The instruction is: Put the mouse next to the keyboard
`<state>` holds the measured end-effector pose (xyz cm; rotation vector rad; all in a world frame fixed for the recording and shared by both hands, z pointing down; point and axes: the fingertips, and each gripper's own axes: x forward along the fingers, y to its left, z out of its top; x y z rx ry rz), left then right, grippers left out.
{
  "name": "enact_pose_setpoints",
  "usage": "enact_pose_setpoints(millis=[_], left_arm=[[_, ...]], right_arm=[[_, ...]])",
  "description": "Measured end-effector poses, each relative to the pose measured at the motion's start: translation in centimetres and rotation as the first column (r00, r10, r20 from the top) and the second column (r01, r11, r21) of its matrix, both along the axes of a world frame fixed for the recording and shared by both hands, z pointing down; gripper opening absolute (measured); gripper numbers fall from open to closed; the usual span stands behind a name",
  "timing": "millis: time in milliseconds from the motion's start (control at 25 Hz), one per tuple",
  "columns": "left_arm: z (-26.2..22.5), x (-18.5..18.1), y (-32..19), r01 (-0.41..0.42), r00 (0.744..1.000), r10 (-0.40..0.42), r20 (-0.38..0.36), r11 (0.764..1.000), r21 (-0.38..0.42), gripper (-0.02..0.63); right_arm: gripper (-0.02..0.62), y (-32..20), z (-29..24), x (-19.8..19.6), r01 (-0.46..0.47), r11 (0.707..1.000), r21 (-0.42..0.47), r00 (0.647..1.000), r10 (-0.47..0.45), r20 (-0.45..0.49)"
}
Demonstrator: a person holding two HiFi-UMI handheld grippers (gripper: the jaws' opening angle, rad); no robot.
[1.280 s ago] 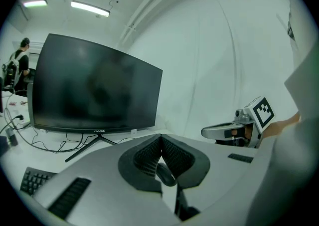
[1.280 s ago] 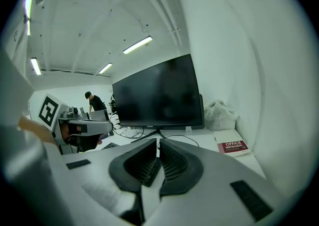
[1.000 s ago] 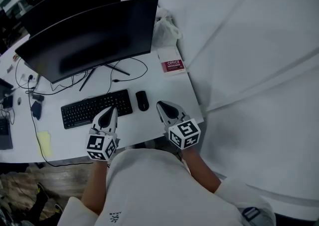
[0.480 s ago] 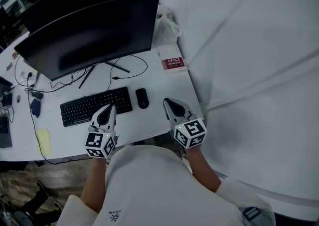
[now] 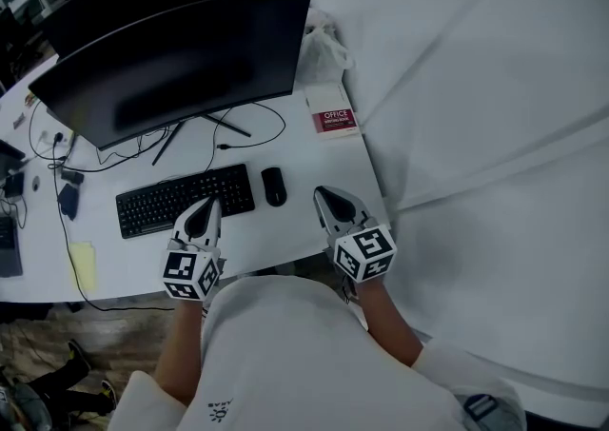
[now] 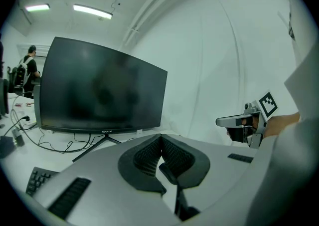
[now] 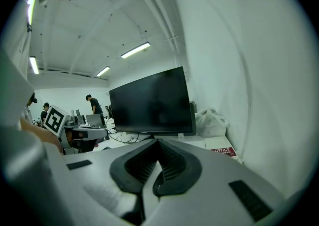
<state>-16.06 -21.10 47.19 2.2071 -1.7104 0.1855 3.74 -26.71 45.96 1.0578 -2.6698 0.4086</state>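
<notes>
- The mouse [image 5: 274, 186] sits on the desk [image 5: 285, 239] right at the keyboard's [image 5: 186, 201] 3 o'clock. It's just beside the right end with a thin gap, not touching, and it runs roughly parallel to that short edge.
- So to me the job looks basically done, and the step in hand is more "leave it alone" than "grab it".
- If it does need a nudge, I'd use the right gripper [image 5: 326, 199], since it's the closer one.
- Open the jaws first, come in from the mouse's 5 o'clock, straddle its two long sides and slide it instead of lifting.
- Go gently, because a push toward 9 o'clock would run it straight into the keyboard.
- The left gripper [image 5: 206, 210] is clenched with nothing in it. In its own view the ribbed pads [image 6: 149, 154] meet at the tip and only the monitor [image 6: 99, 90] shows beyond them.
- It hangs over the keyboard's near edge, toward the right half, at about 6 o'clock of the keys.
- The right gripper is clenched too, also empty, with its pads [image 7: 172, 162] pressed together in its own view.
- It's at the mouse's 4 o'clock, near the desk's front edge and clear of the mouse.
- Both point toward 12 o'clock at the monitor with their noses dipped a little. The marker cubes sit back by the person's body, forearms about parallel.
</notes>
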Motion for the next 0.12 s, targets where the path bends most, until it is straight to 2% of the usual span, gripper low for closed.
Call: enact_pose_setpoints(millis=[120], left_arm=[[-0.11, 0.08, -0.16, -0.001, 1.000, 0.001, 0.001, 1.000, 0.003, 0.006]], right_arm=[[0.018, -0.18, 0.13, -0.22, 0.006, 1.000, 0.002, 1.000, -0.006, -0.006]])
